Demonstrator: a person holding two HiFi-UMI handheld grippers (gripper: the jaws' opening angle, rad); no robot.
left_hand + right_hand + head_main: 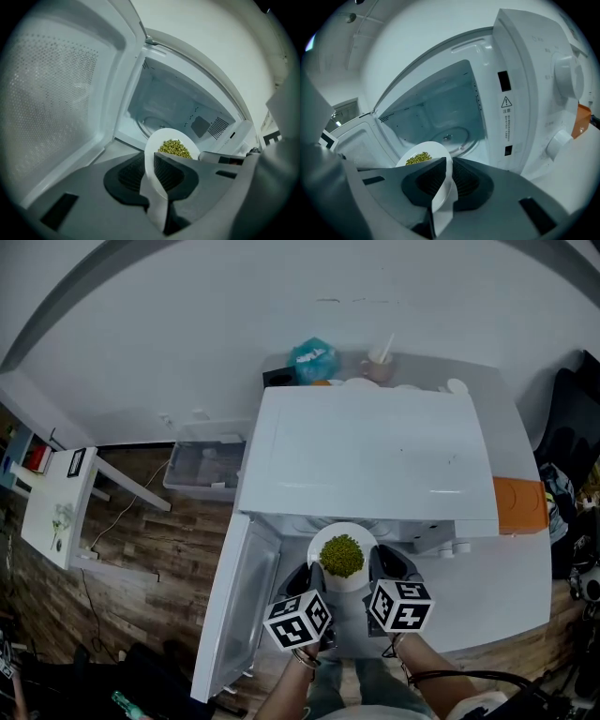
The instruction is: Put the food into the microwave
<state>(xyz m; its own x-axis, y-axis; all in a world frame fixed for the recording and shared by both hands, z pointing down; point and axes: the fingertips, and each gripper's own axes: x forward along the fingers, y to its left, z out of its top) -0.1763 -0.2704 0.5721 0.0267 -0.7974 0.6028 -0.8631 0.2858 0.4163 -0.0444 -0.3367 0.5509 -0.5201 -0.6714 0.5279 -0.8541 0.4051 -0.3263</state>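
— What's holding the plate (347,530)?
— Both: the left gripper (154,174) and right gripper (446,180) are each pinching its rim, jaws closed on it.
— And the food (342,556)?
— It's sitting on the plate, peas perhaps, hovering just at the microwave's (375,456) open mouth; the door (239,606) is hanging wide.

One microwave (375,456), one plate (323,538), two claws (154,161) (446,165)

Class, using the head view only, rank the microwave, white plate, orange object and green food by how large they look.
1. microwave, by far the largest.
2. white plate.
3. orange object and green food look about alike, so I leave them tied.
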